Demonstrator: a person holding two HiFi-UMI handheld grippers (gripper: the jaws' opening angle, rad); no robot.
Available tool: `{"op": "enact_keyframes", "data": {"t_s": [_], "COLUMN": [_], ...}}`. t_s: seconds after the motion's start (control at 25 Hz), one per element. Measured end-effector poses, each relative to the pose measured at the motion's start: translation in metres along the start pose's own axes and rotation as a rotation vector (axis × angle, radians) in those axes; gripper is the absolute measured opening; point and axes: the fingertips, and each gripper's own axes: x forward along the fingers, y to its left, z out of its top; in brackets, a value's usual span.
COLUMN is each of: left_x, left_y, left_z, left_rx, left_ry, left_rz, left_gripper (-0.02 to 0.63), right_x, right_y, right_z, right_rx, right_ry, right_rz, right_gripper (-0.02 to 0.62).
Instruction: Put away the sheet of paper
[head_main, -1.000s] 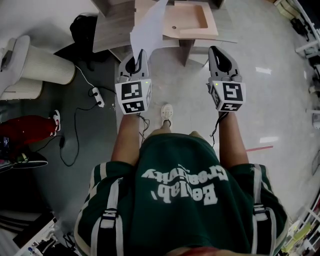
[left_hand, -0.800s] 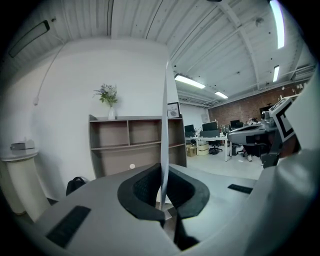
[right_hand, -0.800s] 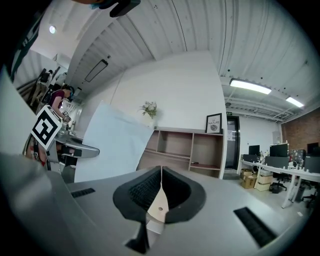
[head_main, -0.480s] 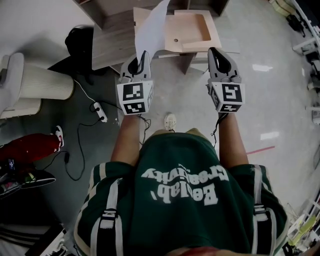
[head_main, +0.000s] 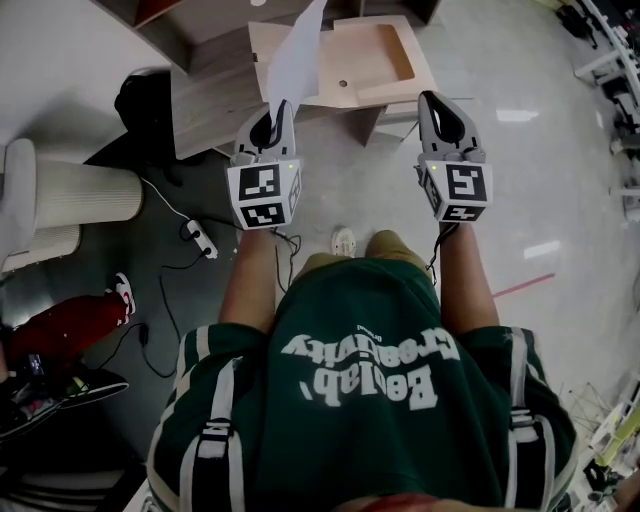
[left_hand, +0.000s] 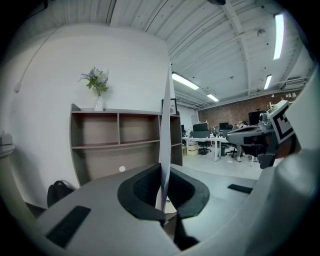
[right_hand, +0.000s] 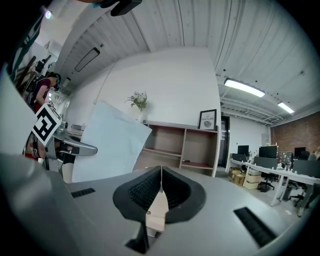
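The white sheet of paper (head_main: 298, 55) stands upright, pinched at its lower edge by my left gripper (head_main: 276, 108), which is shut on it. In the left gripper view the paper (left_hand: 164, 135) shows edge-on, rising from between the jaws of the left gripper (left_hand: 162, 172). My right gripper (head_main: 433, 102) is held level beside it, shut with nothing in it. From the right gripper view the paper (right_hand: 111, 145) shows as a broad pale sheet at left, beyond the right gripper (right_hand: 161, 174). A wooden open shelf unit (left_hand: 120, 145) stands ahead against the white wall.
A light wooden tabletop with a recessed tray (head_main: 365, 60) lies below and ahead of the grippers. A black bag (head_main: 135, 90), a white cylinder (head_main: 80, 195) and a power strip with cable (head_main: 200, 238) are on the floor at left. Office desks (left_hand: 210, 142) stand far right.
The person has stepped forward, so the shelf unit and tabletop are nearer. Both grippers keep their pose, and the paper stays held in the left one.
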Motion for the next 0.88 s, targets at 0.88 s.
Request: {"op": "enact_keyframes", "data": {"t_s": [0.88], "left_x": [0.089], "left_y": [0.008], "left_z": [-0.025], "left_rx": [0.001], "left_ry": [0.109], "left_rz": [0.010], "left_gripper": [0.018], "right_x": [0.086], "right_y": [-0.059], "right_z": [-0.028], "right_rx": [0.018], "right_ry": [0.003], "right_rz": [0.025], "right_gripper": [0.036]}}
